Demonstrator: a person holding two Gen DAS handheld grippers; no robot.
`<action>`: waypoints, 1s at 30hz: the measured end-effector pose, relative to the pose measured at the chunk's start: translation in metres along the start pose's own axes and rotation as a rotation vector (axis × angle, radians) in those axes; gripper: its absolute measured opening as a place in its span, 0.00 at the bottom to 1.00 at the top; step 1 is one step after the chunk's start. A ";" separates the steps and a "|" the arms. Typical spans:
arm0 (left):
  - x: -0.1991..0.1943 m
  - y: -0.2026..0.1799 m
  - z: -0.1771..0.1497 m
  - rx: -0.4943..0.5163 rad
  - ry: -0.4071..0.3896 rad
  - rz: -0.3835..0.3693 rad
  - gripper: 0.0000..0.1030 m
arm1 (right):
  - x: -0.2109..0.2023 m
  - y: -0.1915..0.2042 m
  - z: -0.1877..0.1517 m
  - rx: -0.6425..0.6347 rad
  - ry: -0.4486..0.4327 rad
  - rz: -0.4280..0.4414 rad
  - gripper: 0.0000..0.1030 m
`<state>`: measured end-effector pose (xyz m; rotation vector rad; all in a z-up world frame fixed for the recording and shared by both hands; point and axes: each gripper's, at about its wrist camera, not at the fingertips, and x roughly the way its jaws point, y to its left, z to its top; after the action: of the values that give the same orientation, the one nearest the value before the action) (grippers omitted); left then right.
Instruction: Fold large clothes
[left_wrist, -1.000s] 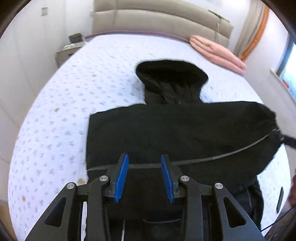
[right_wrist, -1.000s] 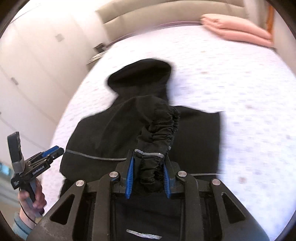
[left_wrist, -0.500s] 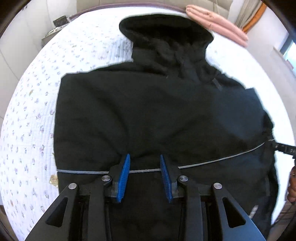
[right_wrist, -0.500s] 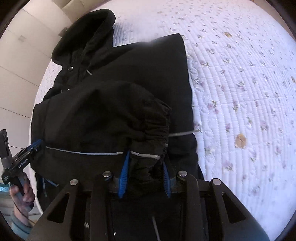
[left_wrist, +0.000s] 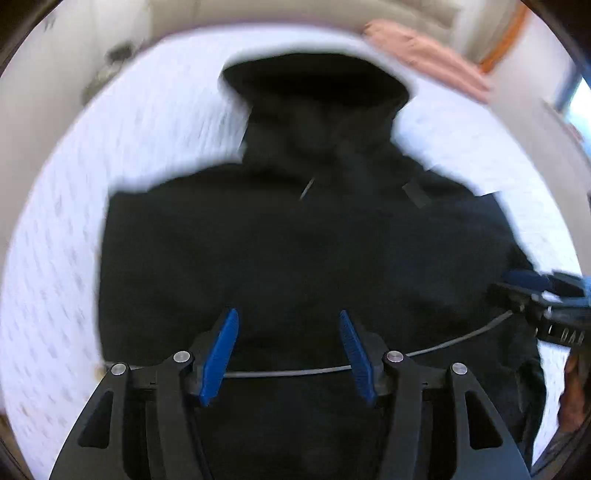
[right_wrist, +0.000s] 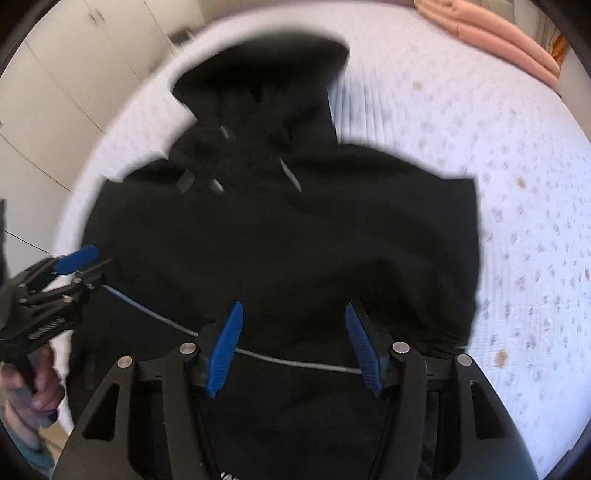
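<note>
A large black hooded jacket (left_wrist: 295, 251) lies flat on the bed, hood at the far end, with its sleeves folded in over the body. A thin grey reflective stripe (left_wrist: 288, 373) runs across it. My left gripper (left_wrist: 288, 317) is open and empty above the jacket's lower part. My right gripper (right_wrist: 291, 310) is open and empty over the same area of the jacket (right_wrist: 295, 240). The left gripper also shows at the left edge of the right wrist view (right_wrist: 74, 266). The right gripper shows at the right edge of the left wrist view (left_wrist: 535, 291).
The bed has a white quilted cover with small flowers (right_wrist: 517, 221). Pink pillows (right_wrist: 498, 37) lie at its head. White wardrobe doors (right_wrist: 74, 74) stand to the left of the bed. A beige headboard (left_wrist: 258, 14) is at the far end.
My right gripper has let go of the sleeve cuff and opened. My left gripper has opened wider. The sleeve now lies folded over the jacket body. Both views are blurred by motion.
</note>
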<state>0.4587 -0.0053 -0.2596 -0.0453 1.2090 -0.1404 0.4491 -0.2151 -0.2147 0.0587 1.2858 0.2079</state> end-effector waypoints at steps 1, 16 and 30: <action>0.016 0.005 -0.005 -0.021 0.031 -0.002 0.56 | 0.018 -0.001 -0.002 -0.003 0.047 -0.045 0.58; -0.043 -0.003 0.016 0.084 -0.049 0.028 0.57 | 0.015 -0.005 0.011 -0.073 0.126 0.046 0.61; -0.009 0.037 0.234 0.032 -0.128 0.067 0.67 | -0.029 -0.052 0.218 0.064 -0.187 0.114 0.78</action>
<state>0.6771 0.0236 -0.1727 0.0136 1.0788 -0.0967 0.6566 -0.2561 -0.1344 0.2020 1.1033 0.2525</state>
